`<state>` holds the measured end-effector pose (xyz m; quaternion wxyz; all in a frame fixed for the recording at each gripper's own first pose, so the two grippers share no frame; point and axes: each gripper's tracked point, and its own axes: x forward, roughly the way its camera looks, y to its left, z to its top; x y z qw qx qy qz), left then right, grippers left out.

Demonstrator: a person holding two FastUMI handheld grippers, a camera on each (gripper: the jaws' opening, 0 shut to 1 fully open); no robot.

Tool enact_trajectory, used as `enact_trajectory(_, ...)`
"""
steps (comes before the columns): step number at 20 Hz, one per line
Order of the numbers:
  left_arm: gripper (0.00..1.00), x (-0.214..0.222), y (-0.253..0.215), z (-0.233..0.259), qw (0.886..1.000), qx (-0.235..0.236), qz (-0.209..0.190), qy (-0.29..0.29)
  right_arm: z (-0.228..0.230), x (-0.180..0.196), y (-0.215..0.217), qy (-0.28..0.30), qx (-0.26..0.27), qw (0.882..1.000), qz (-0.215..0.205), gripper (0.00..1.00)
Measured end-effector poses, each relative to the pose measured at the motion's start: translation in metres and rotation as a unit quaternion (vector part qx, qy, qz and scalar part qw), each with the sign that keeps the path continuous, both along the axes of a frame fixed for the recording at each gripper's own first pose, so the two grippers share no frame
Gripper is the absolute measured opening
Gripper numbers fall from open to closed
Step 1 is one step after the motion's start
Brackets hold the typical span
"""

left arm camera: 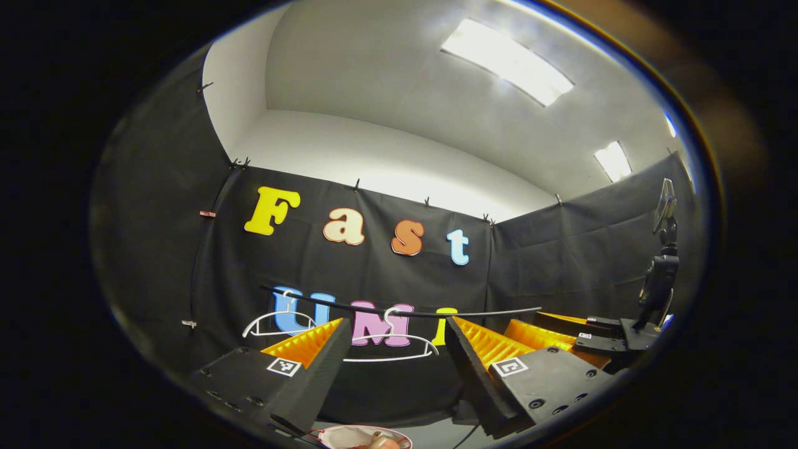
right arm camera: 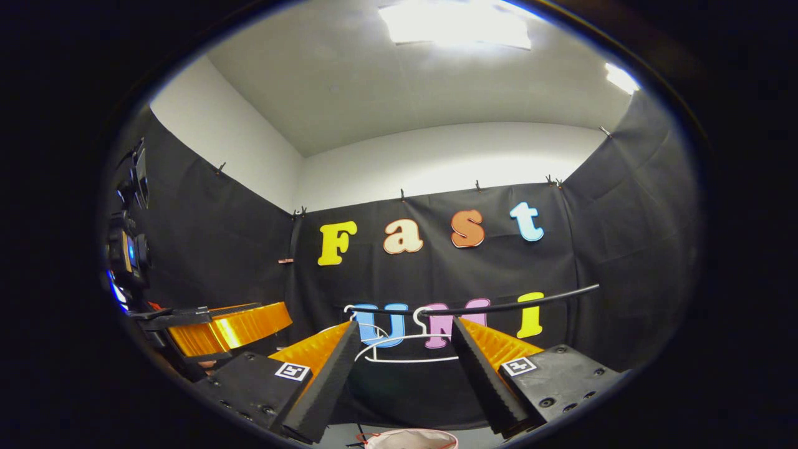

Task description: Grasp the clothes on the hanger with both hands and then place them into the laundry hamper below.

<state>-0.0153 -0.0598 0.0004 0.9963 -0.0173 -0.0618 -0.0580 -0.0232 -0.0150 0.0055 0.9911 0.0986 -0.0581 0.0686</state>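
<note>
A black rail [left arm camera: 436,313] runs across the booth wall with two white wire hangers [left arm camera: 386,346] on it, both hanging bare. My left gripper [left arm camera: 397,321] is open, its fingers pointing at the hangers from a short way off, nothing between them. My right gripper [right arm camera: 406,322] is also open and empty, facing the same rail [right arm camera: 499,305] and hangers [right arm camera: 405,349]. Just below both grippers sits the rim of the laundry hamper [left arm camera: 349,431] [right arm camera: 408,433]. Something brownish lies in it in the left gripper view, too little showing to tell what.
In the left gripper view the right gripper [left arm camera: 530,324] is close by on the right, with a black camera mount [left arm camera: 661,280] above it. In the right gripper view the left gripper [right arm camera: 274,312] is close by on the left. Black cloth walls enclose the booth.
</note>
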Motion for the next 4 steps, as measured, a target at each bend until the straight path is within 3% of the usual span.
enact_trajectory(1, 0.98, 0.001, -0.0029, -0.001, 1.0, 0.001, 0.001, 0.002, -0.0031, 0.0032, 0.0013, 0.004, 0.005, 1.0, 0.007, 1.0)
enact_trajectory(4, 0.95, 0.0006, -0.0075, -0.0085, 1.0, -0.004, 0.004, 0.015, -0.0051, 0.0103, 0.0043, 0.012, 0.018, 0.999, 0.026, 0.95)
